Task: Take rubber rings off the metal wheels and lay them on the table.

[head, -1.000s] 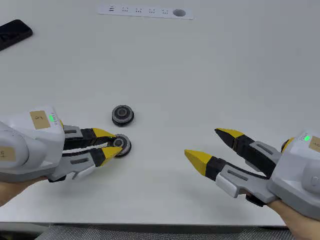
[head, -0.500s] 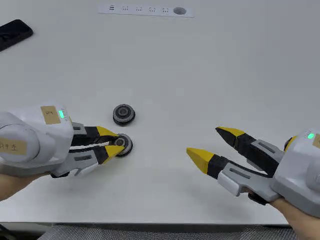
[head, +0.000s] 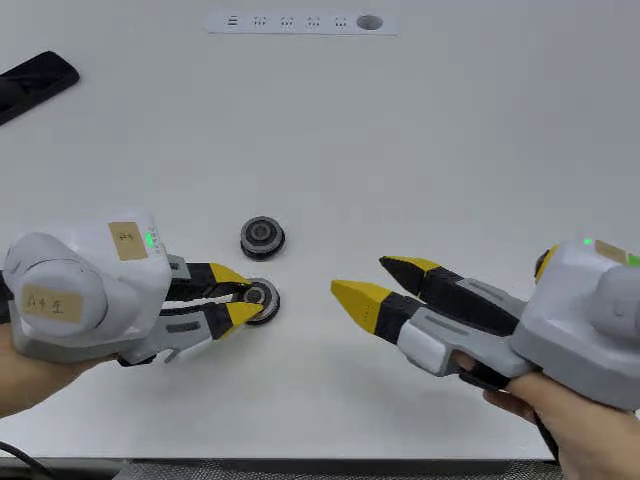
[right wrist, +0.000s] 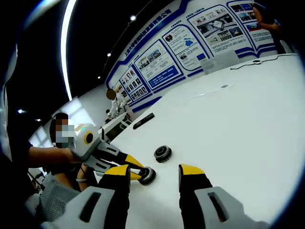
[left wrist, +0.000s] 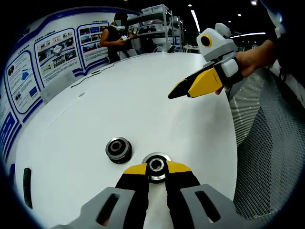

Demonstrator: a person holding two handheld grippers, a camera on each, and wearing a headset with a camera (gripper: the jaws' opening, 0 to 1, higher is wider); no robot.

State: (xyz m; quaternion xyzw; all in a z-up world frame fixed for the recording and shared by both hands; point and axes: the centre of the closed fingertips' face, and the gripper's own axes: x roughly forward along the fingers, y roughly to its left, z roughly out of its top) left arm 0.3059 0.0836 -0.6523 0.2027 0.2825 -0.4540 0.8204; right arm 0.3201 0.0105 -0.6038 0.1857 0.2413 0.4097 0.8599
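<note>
While left gripper (head: 250,296) clamps near wheel (head: 267,298) on table (head: 450,150) | right gripper (head: 358,275) jaws apart, empty | second wheel (head: 262,237) just beyond | head view: power strip (head: 300,21) far back | left gripper view: person (left wrist: 116,29) beyond table

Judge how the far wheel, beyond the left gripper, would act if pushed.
The far wheel lies flat on the table, so it probably slides, not rolls. Being metal, it is likely heavy for its size; its rubber ring may drag.

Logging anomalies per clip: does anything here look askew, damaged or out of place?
Nothing stands out. The left tongs are closed on the near wheel, which lies flat on the white table. The far wheel lies flat behind it, apart. The right tongs hang open, touching nothing.
</note>
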